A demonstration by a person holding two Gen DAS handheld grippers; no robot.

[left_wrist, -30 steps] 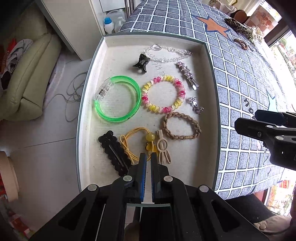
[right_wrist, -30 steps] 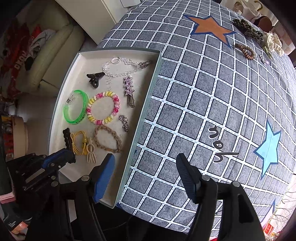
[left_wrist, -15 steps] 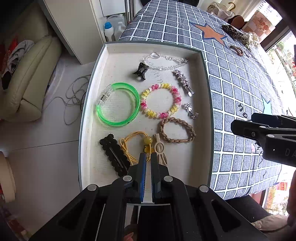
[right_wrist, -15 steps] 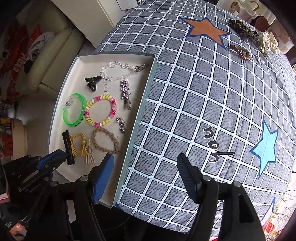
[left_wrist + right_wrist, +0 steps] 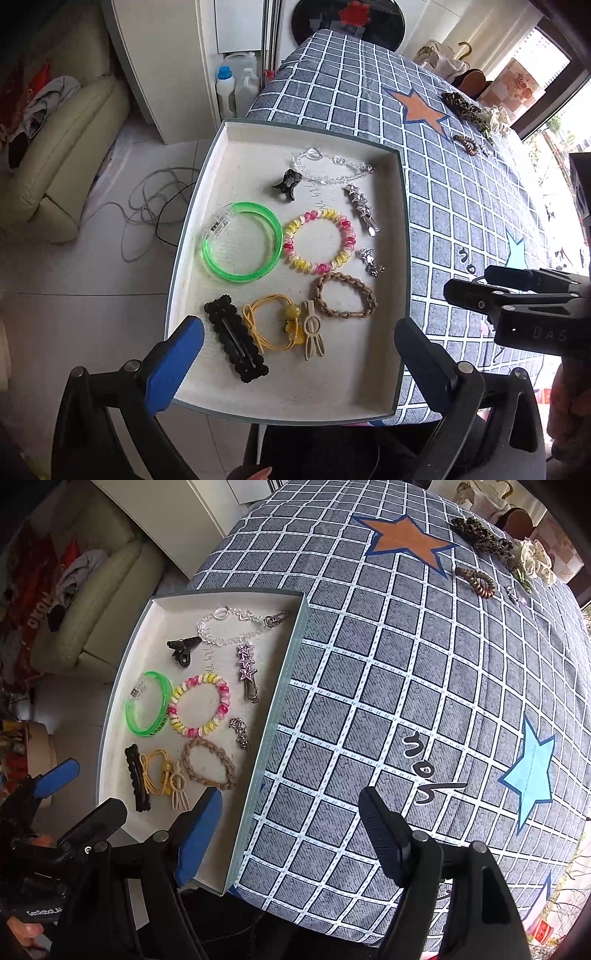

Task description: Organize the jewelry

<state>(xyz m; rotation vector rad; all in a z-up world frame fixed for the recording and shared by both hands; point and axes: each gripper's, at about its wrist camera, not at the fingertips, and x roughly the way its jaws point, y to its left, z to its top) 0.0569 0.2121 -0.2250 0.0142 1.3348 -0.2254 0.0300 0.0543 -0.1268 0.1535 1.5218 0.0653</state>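
A shallow white tray (image 5: 207, 192) (image 5: 295, 635) overhangs the left edge of a checked cloth table. It holds a green bangle (image 5: 242, 242), a pink and yellow bead bracelet (image 5: 319, 240), a braided brown band (image 5: 345, 301), a yellow hair tie (image 5: 271, 325), a black clip (image 5: 236, 338), a star clip (image 5: 362, 206), a clear chain (image 5: 332, 170) and a black claw clip (image 5: 284, 182). My left gripper (image 5: 299, 354) is open and empty above the tray's near end. My right gripper (image 5: 290, 830) is open and empty over the tray's right wall.
More pieces lie at the table's far side: a leopard scrunchie (image 5: 480, 535), a brown coil tie (image 5: 476, 581) and a cream scrunchie (image 5: 533, 559). A sofa (image 5: 62, 155), bottles (image 5: 225, 88) and a cable (image 5: 155, 210) are on the floor to the left.
My left gripper has opened wide; it was shut before. It has drawn back and up from the tray. My right gripper stays open and has barely shifted.
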